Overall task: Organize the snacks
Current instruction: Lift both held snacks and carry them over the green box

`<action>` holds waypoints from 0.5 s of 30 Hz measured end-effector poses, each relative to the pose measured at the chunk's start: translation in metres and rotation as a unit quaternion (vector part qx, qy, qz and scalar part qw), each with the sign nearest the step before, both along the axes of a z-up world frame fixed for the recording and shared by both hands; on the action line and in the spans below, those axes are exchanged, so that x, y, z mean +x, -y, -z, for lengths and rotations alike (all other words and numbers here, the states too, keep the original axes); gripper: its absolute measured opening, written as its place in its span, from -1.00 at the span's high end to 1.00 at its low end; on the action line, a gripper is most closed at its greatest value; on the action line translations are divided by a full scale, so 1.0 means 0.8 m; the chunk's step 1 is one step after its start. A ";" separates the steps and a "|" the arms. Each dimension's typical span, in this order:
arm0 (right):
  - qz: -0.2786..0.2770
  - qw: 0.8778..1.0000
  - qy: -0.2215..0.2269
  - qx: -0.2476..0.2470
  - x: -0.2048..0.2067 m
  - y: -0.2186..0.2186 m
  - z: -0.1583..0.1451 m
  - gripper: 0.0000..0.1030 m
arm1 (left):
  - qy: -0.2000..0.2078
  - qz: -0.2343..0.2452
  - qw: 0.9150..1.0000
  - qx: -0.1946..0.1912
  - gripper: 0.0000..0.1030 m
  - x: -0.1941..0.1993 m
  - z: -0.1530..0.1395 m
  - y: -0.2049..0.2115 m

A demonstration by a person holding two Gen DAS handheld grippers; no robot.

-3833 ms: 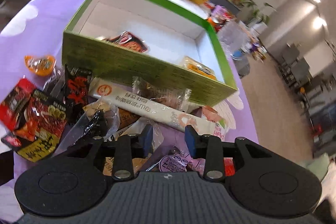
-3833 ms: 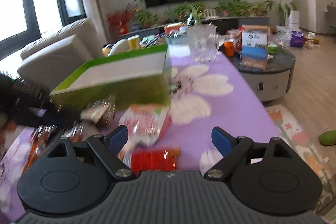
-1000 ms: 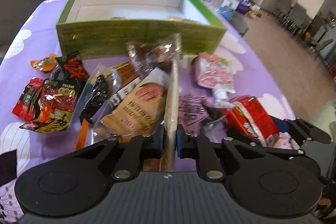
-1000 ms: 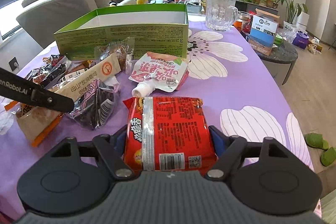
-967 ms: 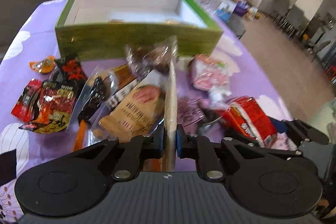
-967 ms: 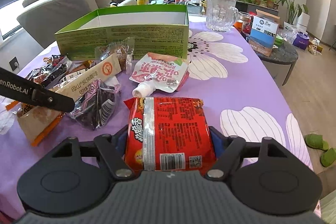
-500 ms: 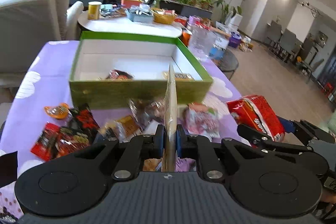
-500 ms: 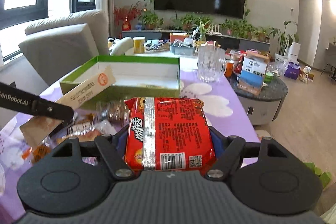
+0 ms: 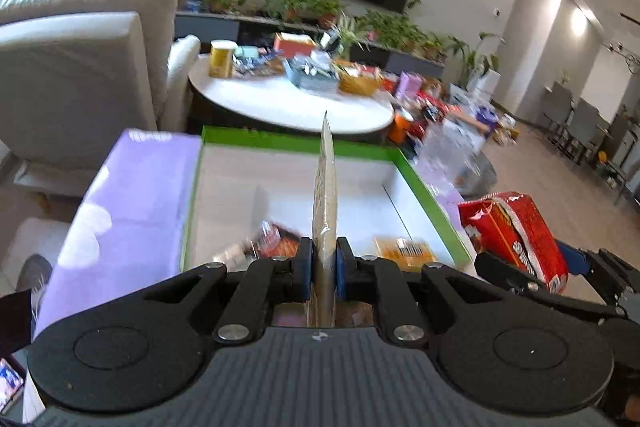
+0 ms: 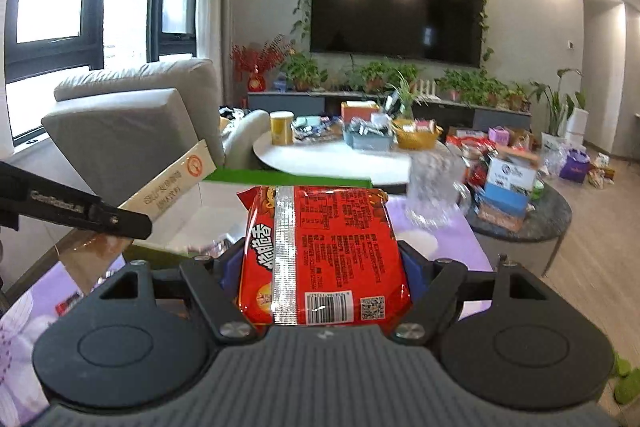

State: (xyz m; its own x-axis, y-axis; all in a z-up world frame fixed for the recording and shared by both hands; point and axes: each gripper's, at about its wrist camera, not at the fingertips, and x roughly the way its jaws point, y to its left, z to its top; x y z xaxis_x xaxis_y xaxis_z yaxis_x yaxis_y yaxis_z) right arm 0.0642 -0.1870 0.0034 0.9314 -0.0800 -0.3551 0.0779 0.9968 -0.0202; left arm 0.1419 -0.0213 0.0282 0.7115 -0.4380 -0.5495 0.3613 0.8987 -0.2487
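My left gripper (image 9: 323, 269) is shut on a long flat beige packet (image 9: 325, 203), held edge-on above the open green box (image 9: 304, 143). The packet also shows in the right wrist view (image 10: 172, 187), with the left gripper (image 10: 132, 223) at the left there. My right gripper (image 10: 320, 275) is shut on a red noodle pack (image 10: 320, 247), held up near the box's right side; it also shows in the left wrist view (image 9: 516, 231). Inside the box lie a red-dark snack (image 9: 272, 241) and an orange snack (image 9: 404, 249).
A purple flowered tablecloth (image 9: 132, 195) covers the table. A glass mug (image 10: 434, 191) stands right of the box. Beyond are a white round table (image 9: 288, 103) with clutter, a sofa (image 9: 76, 75) at left and a dark side table (image 10: 520, 215) at right.
Both grippers have lifted their packets off the table and moved forward toward the box. The loose snack pile has dropped out of view.
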 end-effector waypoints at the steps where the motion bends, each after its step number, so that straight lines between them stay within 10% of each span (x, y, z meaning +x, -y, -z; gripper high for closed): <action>1: -0.002 1.000 0.002 -0.002 0.008 -0.001 -0.002 -0.13 | 0.006 -0.005 1.000 -0.003 0.79 0.009 -0.001 0.001; 15: 0.007 0.999 -0.036 0.021 0.125 -0.007 0.018 -0.13 | -0.004 -0.027 0.999 0.027 0.79 0.128 0.039 0.016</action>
State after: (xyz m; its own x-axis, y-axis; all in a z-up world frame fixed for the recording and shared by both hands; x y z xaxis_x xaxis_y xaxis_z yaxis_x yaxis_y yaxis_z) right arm 0.1642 -0.1810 -0.0113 0.9020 -0.0770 -0.4248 0.0922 0.9956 0.0153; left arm 0.2439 -0.0338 -0.0032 0.7295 -0.3679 -0.5766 0.3099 0.9293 -0.2009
